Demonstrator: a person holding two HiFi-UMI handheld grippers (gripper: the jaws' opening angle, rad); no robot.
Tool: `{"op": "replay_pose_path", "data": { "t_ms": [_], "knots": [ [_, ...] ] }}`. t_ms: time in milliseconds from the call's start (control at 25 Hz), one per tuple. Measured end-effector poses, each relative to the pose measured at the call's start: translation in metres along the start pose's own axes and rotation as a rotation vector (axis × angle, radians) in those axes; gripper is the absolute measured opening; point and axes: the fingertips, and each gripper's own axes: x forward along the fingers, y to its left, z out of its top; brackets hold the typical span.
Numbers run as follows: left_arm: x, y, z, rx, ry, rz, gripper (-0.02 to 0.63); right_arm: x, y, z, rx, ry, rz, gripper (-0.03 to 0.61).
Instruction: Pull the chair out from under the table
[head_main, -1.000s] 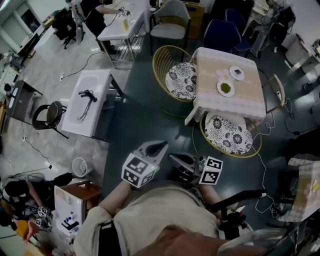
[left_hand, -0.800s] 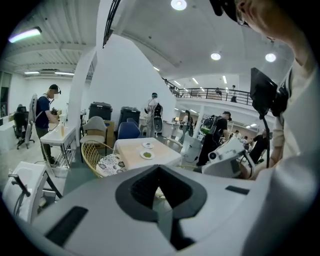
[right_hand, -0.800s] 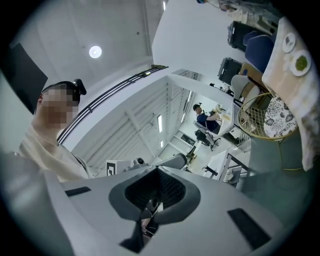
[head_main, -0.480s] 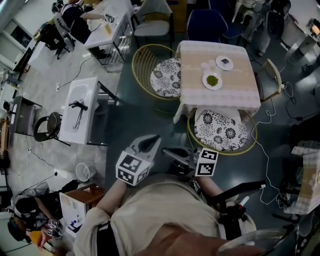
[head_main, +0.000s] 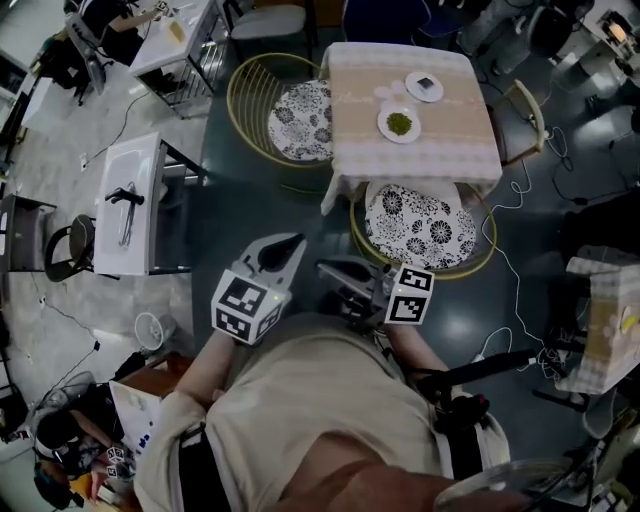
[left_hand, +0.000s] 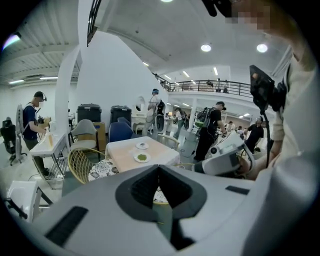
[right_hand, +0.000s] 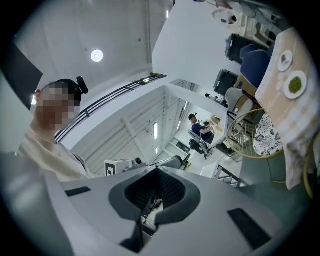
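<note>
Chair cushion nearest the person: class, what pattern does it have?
The cushion has a black-and-white floral print, clearest in the head view.

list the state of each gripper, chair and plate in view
left gripper: shut, empty
right gripper: shut, empty
near chair: upright, partly tucked under the table, untouched
side chair: upright, beside the table
large plate: holds green food
small plate: holds something dark

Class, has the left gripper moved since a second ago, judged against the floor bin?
Yes. The left gripper has gone forward, towards the table: it was level with the bin and is now slightly ahead.
</note>
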Motion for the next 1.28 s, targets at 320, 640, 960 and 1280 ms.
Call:
{"op": "replay_pose_path", "data": {
  "t_ms": [320,640,960,1280],
  "knots": [
    [0.009,0.048,0.001,-0.003,-0.024,-0.085,0.008,0.036,-0.034,0.013,-0.018,-0.019,-0.115,0.010],
    [0.010,0.134,0.001,-0.051,-0.037,-0.143,0.008,0.108,-0.065,0.020,-0.048,0.046,-0.204,0.011],
    [-0.011,0.215,0.010,-0.044,-0.069,-0.151,0.008,0.187,-0.091,0.026,-0.058,0.063,-0.230,0.011],
    [-0.001,0.251,0.008,-0.106,-0.069,-0.164,0.008,0.215,-0.109,0.034,-0.100,0.130,-0.270,0.010]
  ]
}}
